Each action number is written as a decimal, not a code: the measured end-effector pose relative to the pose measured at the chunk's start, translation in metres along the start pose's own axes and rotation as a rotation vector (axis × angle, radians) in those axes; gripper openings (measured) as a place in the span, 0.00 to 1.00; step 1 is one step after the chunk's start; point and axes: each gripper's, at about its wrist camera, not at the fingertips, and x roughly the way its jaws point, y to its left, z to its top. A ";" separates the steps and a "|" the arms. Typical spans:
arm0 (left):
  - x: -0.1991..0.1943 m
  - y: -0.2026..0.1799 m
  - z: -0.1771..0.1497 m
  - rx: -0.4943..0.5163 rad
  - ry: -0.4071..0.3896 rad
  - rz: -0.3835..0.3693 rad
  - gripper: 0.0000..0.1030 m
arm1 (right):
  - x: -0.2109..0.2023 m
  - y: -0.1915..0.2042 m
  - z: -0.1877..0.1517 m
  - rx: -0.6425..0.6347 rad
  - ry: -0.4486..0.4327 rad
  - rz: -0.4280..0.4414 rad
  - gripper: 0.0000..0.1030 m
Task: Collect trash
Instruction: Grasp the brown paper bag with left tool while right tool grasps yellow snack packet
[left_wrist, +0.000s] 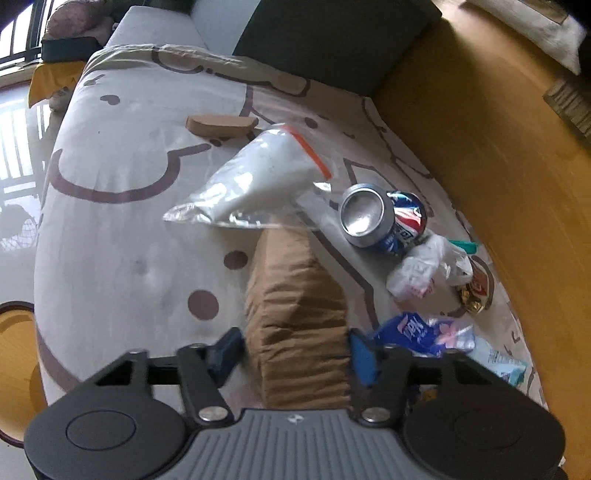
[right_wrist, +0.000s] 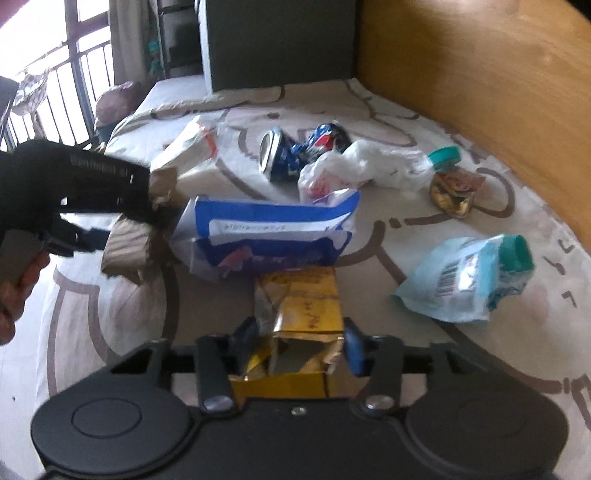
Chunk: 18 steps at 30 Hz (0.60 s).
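My left gripper (left_wrist: 295, 354) is shut on a crumpled brown paper bag (left_wrist: 295, 314), its blue pads pressing both sides. It also shows in the right wrist view (right_wrist: 129, 243) with the left gripper (right_wrist: 155, 206) on it. My right gripper (right_wrist: 299, 343) is shut on a torn gold foil packet (right_wrist: 299, 306). Trash lies on the cartoon-print rug (left_wrist: 122, 229): a clear zip bag (left_wrist: 266, 184), a crushed blue cola can (left_wrist: 384, 218), a white plastic bag (left_wrist: 424, 269), a blue and white wrapper (right_wrist: 273, 229), a pale blue pouch (right_wrist: 469, 280), and a small teal-capped jar (right_wrist: 450, 181).
A wooden wall or bed side (right_wrist: 480, 74) runs along the right of the rug. A flat cardboard piece (left_wrist: 221, 125) lies at the far end. A dark cabinet (right_wrist: 280, 40) stands at the back. Window bars (right_wrist: 74, 74) are at the left.
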 end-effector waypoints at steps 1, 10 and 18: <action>-0.004 0.000 -0.002 0.000 -0.005 -0.002 0.53 | -0.004 -0.001 0.000 0.007 0.001 0.007 0.37; -0.057 0.008 -0.025 0.013 -0.053 0.002 0.48 | -0.046 0.003 -0.022 0.021 -0.020 -0.018 0.36; -0.119 0.014 -0.045 0.069 -0.119 -0.010 0.47 | -0.093 0.011 -0.028 0.043 -0.086 -0.038 0.36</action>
